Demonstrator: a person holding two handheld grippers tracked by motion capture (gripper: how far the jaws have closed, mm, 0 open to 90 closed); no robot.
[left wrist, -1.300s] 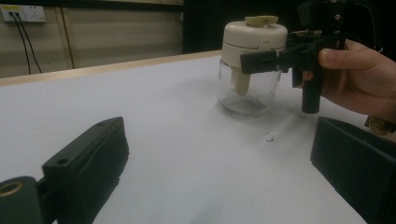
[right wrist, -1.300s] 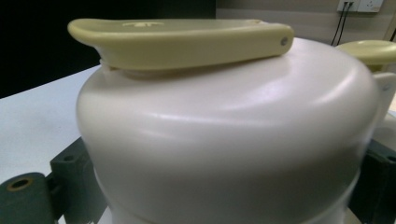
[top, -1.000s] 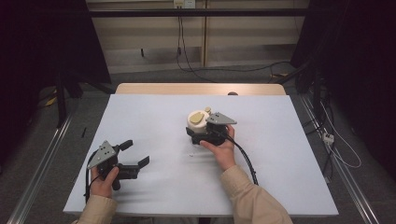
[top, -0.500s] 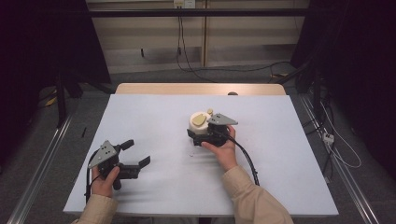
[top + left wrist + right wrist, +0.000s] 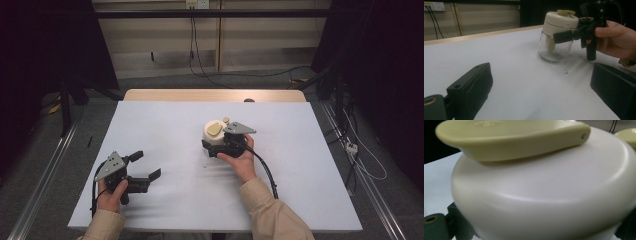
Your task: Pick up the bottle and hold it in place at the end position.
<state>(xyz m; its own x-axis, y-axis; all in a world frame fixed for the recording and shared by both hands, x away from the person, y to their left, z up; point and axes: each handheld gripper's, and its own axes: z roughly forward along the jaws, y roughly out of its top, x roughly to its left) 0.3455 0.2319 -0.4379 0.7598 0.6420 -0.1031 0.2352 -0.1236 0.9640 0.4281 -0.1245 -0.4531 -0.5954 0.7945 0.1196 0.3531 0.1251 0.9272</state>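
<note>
A glass jar [image 5: 554, 48] with a cream lid [image 5: 215, 131] and a pale yellow flap [image 5: 506, 140] stands on the white table [image 5: 165, 130], a little right of centre. My right gripper [image 5: 212, 145] is shut on the jar from the near side, one jaw lying across the join of lid and glass. In the right gripper view the lid [image 5: 544, 195] sits right against the camera, between the jaws. My left gripper [image 5: 145, 164] rests at the front left of the table, open, with nothing between its jaws, well apart from the jar.
The white sheet ends at a wooden table edge [image 5: 215, 95] at the back. Cables [image 5: 200, 60] run over the floor behind it. A metal rail [image 5: 45, 170] runs along the left side. A small dark speck [image 5: 566, 72] lies in front of the jar.
The right gripper and the jar have shifted very slightly to the right and toward the person. The left gripper has stayed where it was.
</note>
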